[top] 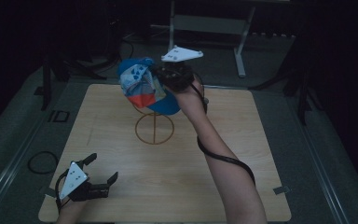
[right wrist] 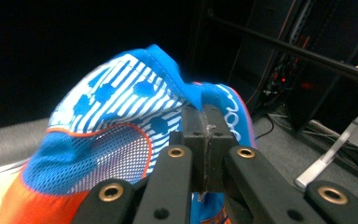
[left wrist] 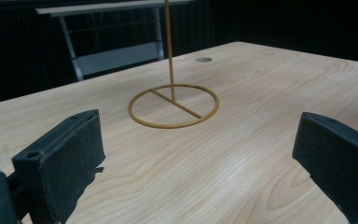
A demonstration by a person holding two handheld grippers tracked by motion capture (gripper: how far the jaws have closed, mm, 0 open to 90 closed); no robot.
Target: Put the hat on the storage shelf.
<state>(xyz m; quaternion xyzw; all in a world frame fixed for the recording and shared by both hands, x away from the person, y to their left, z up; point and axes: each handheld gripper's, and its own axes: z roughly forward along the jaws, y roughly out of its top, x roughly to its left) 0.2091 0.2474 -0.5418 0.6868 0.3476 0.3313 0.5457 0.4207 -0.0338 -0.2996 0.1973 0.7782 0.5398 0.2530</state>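
A blue, white and orange cap (top: 144,86) hangs over the top of a thin gold stand (top: 154,129) with a ring base on the wooden table (top: 242,135). My right gripper (top: 168,77) is shut on the cap's blue edge, up above the table's far middle. In the right gripper view the jaws pinch the cap (right wrist: 121,135) fabric, with the gripper (right wrist: 207,122) closed tight. My left gripper (top: 103,169) rests open near the table's front left corner. In the left gripper view the gripper (left wrist: 196,144) faces the stand (left wrist: 173,105), well short of it.
A grey metal frame (top: 240,42) stands on the floor beyond the table's far edge. A black cable loop (top: 42,162) lies on the floor at the left. A small hole (left wrist: 203,59) is in the tabletop behind the stand.
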